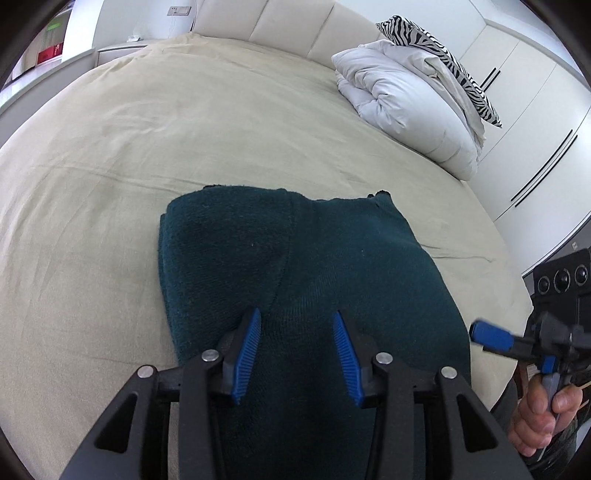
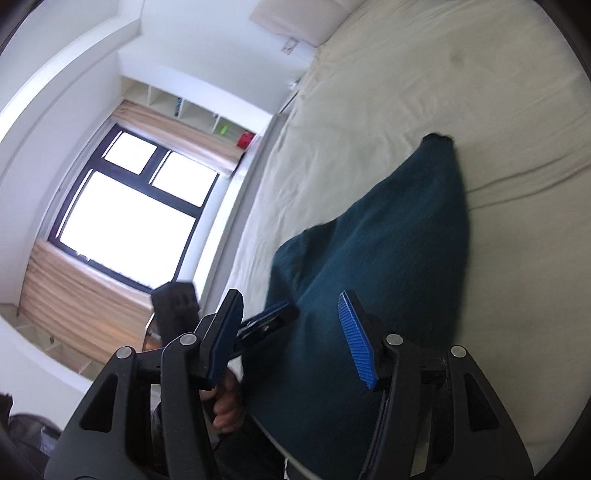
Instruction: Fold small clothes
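A dark green knitted garment (image 1: 295,266) lies folded on the beige bed sheet (image 1: 166,129), with one layer lapped over the left part. My left gripper (image 1: 297,332) is open just above its near end and holds nothing. My right gripper (image 2: 291,325) is open and empty, tilted, over the garment's (image 2: 388,251) near right side. One blue fingertip of the right gripper (image 1: 491,334) shows in the left wrist view, off the garment's right edge. Part of the left gripper (image 2: 266,319) shows in the right wrist view.
A folded white duvet (image 1: 406,107) with a zebra-print pillow (image 1: 439,55) lies at the bed's far right, by white wardrobe doors (image 1: 532,110). A padded headboard (image 1: 295,26) is beyond. A window (image 2: 125,206) and shelves (image 2: 207,118) are to the left.
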